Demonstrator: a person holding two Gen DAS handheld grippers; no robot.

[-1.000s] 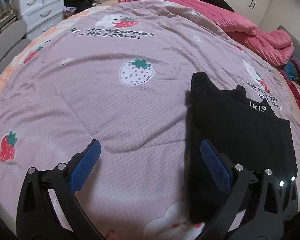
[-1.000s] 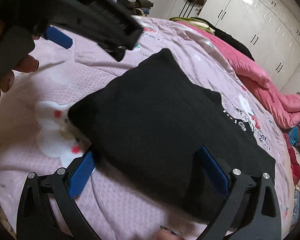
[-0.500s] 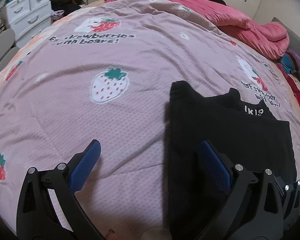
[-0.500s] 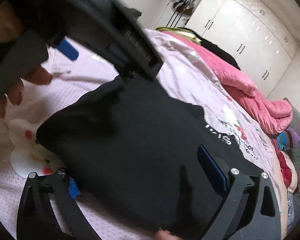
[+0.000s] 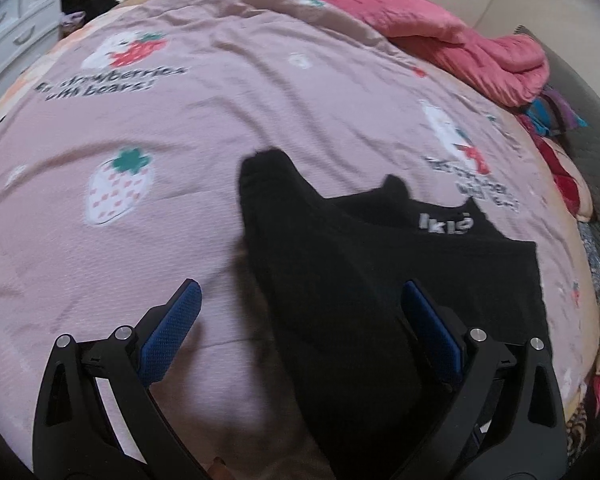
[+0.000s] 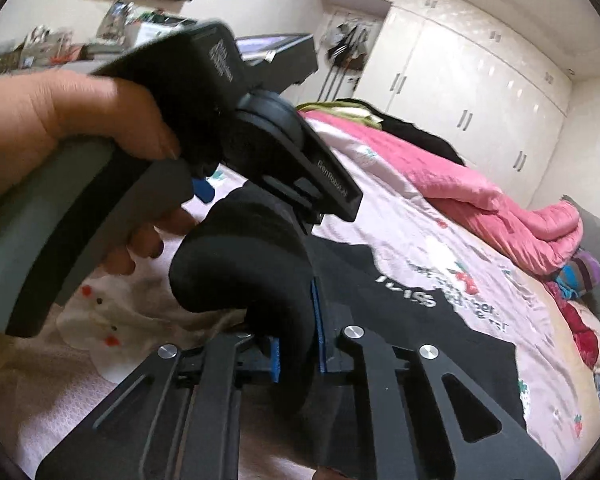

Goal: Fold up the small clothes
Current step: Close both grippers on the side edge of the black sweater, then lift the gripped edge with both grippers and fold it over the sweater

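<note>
Right gripper [image 6: 296,340] pinches black garment [image 5: 380,280] fold
Left gripper [image 5: 300,320] fingers spread wide, holding nothing; garment at 1 o'clock on pink bedspread [image 5: 180,200]

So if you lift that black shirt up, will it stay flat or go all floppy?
Probably floppy: the black shirt already curls over where the right hand-held gripper pinches it. It likely weighs little, since one small pinch lifts that fold. The rest may drag along the pink bedspread, as the left hand-held gripper is open.
</note>
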